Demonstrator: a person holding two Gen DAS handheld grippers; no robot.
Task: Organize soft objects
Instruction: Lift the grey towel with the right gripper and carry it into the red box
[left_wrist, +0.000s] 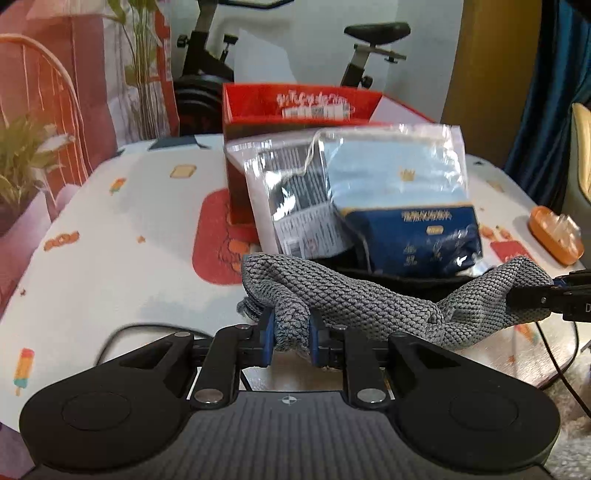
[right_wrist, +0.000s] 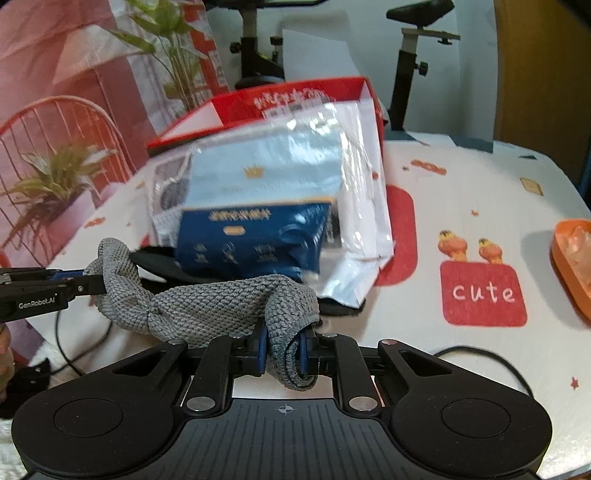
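Showing the task at an early stage: the grey cloth (left_wrist: 369, 299) is gripped at both ends and hangs clear of the bench (left_wrist: 110, 229), but it is not yet folded or put away. The left gripper (left_wrist: 291, 332) pinches one bunched end of the cloth between its blue pads, jaws nearly pressed together on the fabric. The right gripper (right_wrist: 282, 350) pinches the other end the same way, a roll of cloth bulging below its pads. Between the two grippers the cloth runs as a slack, twisted band with a crease near its middle.

Taking the red box (left_wrist: 295, 110) as landmark: the cloth spans the space in front of the box, on the near side of the clear bag (left_wrist: 354, 192) that leans against the box and holds a blue pack (left_wrist: 413, 229). A black item (right_wrist: 155, 262) lies under the bag, just behind the cloth; what it is cannot be told. An orange dish (right_wrist: 569, 266) sits well apart from the box, to the right in both views.

What is left, as a judgement: the cloth probably needs spreading or folding and then a place, perhaps the open box; the bag and black item also appear unsorted. Both pictures are slightly blurred.
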